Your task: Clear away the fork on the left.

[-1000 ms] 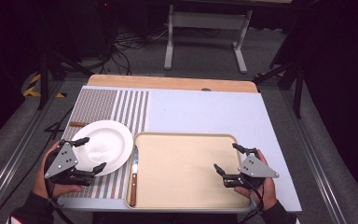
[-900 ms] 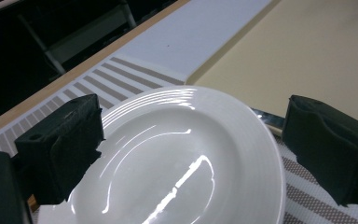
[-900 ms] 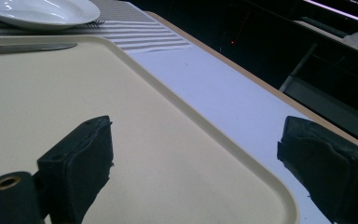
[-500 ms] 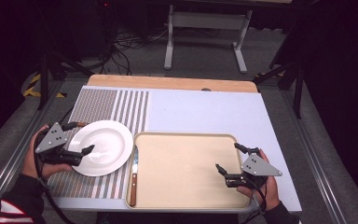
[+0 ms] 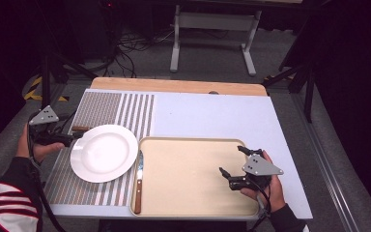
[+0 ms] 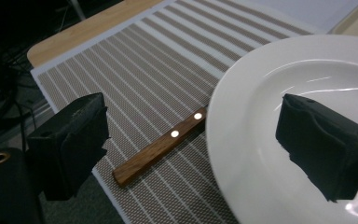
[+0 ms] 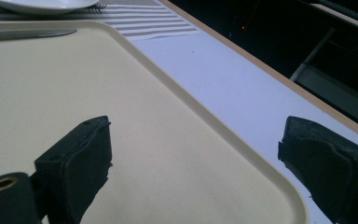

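Nearest the person, at about 5 o'clock on the counter (image 5: 212, 111), the right gripper (image 5: 234, 169) hovers over the right end of the beige tray (image 5: 193, 205). Its jaws stand wide apart and hold nothing, one over the tray floor, the other out past the rim toward the blue mat (image 5: 212, 116).

At 9 o'clock the left gripper (image 5: 75, 137) sits at the counter's left edge, jaws likewise spread and empty. In the left gripper view one jaw hangs over the white plate (image 6: 279, 140) and the other over the striped placemat (image 6: 168, 70), so the plate's left rim lies between them.

Just behind that rim, a wooden handle with two rivets (image 6: 158, 147) runs under the plate; what it belongs to is hidden. A knife (image 5: 138, 181) lies along the tray's left rim, at about 7 o'clock, its blade close beside the plate.

The likeliest trouble, as I judge it: if the jaws close on the rim, the lower one may catch the buried handle and drag or tip it, or the smooth plate may slip from a shallow bite. Sliding the plate toward 3 o'clock could nudge the knife.

Room is tight at 9 o'clock, where placemat and counter end just beside the gripper. The tray's middle and the blue mat from 12 to 2 o'clock are open.
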`<state>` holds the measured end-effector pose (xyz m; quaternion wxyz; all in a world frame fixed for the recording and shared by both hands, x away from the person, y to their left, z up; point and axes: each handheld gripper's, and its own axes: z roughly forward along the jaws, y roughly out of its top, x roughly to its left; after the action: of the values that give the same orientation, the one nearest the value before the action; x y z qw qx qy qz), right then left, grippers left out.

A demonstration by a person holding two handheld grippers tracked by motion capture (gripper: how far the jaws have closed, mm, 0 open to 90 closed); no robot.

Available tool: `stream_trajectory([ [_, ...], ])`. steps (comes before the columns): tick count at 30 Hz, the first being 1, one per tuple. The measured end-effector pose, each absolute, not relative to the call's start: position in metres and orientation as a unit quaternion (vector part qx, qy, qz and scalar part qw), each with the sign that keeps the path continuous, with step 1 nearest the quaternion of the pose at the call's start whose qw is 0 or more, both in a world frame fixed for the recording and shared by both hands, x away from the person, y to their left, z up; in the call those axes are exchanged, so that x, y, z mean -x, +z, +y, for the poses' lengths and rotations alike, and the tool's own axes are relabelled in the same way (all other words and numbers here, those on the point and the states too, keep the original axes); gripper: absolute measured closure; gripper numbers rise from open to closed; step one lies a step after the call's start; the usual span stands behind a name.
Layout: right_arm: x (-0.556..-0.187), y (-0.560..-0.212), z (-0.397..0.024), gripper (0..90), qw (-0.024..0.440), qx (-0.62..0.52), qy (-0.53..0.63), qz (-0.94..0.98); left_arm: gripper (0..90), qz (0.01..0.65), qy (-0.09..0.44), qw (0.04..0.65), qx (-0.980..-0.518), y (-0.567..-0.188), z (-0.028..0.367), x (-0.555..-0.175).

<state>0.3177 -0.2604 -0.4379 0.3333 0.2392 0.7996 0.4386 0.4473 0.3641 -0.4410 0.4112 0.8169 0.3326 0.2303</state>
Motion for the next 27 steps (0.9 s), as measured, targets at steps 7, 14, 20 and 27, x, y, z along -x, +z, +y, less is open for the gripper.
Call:
stream_trajectory([
  [7,-0.319,-0.438,-0.263,9.8,0.334,-0.243,0.431,0.802,12.1,0.365,0.207,0.365,-0.831,-0.461,0.377,-0.474],
  [14,-0.322,-0.44,-0.268,10.0,0.331,-0.248,0.427,0.804,12.8,0.365,0.195,0.329,-0.849,-0.47,0.376,-0.49],
  [20,-0.323,-0.438,-0.27,10.3,0.335,-0.247,0.427,0.803,14.3,0.355,0.182,0.292,-0.869,-0.477,0.368,-0.502],
  [27,-0.326,-0.445,-0.268,10.9,0.329,-0.247,0.409,0.814,18.7,0.328,0.17,0.273,-0.888,-0.475,0.355,-0.51],
])
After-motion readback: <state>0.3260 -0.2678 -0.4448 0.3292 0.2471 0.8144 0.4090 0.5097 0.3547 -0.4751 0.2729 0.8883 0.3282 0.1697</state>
